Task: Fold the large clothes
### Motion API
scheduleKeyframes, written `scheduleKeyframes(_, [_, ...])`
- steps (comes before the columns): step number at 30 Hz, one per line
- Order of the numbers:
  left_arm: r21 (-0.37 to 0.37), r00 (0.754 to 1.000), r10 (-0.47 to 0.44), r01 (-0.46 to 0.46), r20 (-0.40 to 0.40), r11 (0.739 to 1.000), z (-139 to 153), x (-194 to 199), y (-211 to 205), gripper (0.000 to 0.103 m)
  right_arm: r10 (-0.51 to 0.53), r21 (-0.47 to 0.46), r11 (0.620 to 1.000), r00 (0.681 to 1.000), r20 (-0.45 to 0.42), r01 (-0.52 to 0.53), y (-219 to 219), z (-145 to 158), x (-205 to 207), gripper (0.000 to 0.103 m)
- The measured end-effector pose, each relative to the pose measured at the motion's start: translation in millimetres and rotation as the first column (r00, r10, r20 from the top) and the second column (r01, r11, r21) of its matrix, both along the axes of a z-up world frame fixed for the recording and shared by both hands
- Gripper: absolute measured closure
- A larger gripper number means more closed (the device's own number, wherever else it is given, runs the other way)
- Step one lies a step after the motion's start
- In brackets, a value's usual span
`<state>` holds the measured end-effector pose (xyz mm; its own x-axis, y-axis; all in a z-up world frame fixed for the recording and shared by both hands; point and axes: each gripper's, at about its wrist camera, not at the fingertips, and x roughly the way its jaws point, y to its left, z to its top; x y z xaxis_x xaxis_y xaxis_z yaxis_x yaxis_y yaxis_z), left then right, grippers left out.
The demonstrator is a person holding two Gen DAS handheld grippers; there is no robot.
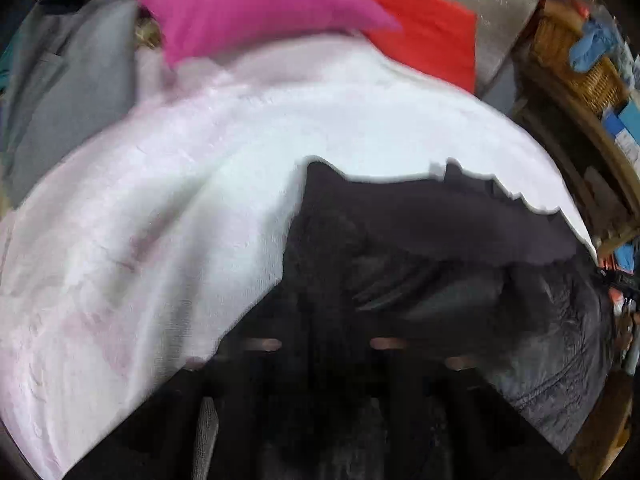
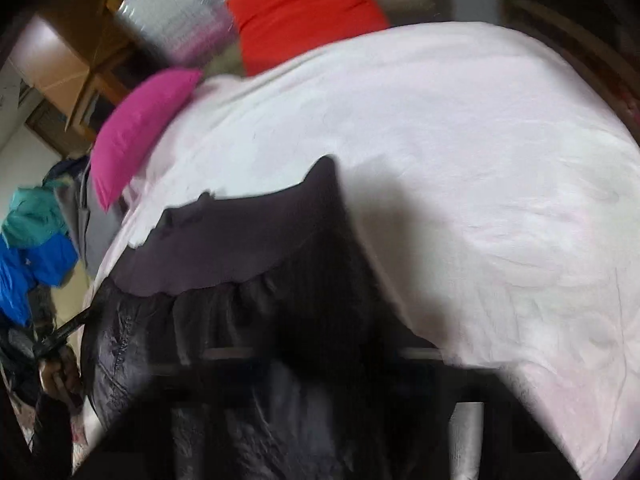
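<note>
A large dark garment lies spread on the white sheet, with a matte purplish-black panel on top and a shiny quilted part below. My left gripper is down in its near edge, blurred and dark, its jaws shut with black cloth bunched between them. In the right wrist view the same garment runs off to the left. My right gripper is shut on its black edge. At the far left of that view a hand holds the other gripper against the quilted part.
The bed's pale sheet stretches away behind the garment. A pink pillow, a red pillow and a silver wrapped bolster sit at the head. Grey clothing and blue and teal clothes pile up at the side. A wicker basket stands beyond.
</note>
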<state>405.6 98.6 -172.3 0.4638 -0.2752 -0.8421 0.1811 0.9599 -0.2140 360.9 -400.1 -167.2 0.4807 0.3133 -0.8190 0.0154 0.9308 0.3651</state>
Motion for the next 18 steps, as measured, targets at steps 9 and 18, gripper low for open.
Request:
scheduleKeyframes(9, [0.035, 1.0, 0.022, -0.023, 0.016, 0.999, -19.8, 9.3, -1.0, 0.088, -0.052, -0.146, 0.988, 0.998, 0.027, 0.056, -0.8, -13.6, -3.6, 0.095])
scheduleKeyframes(18, [0.111, 0.985, 0.132, -0.144, 0.111, 0.983, 34.5, -35.4, 10.6, 0.046, -0.16, -0.208, 0.961, 0.979, 0.129, 0.185, 3.6, 25.3, -46.1, 0.032])
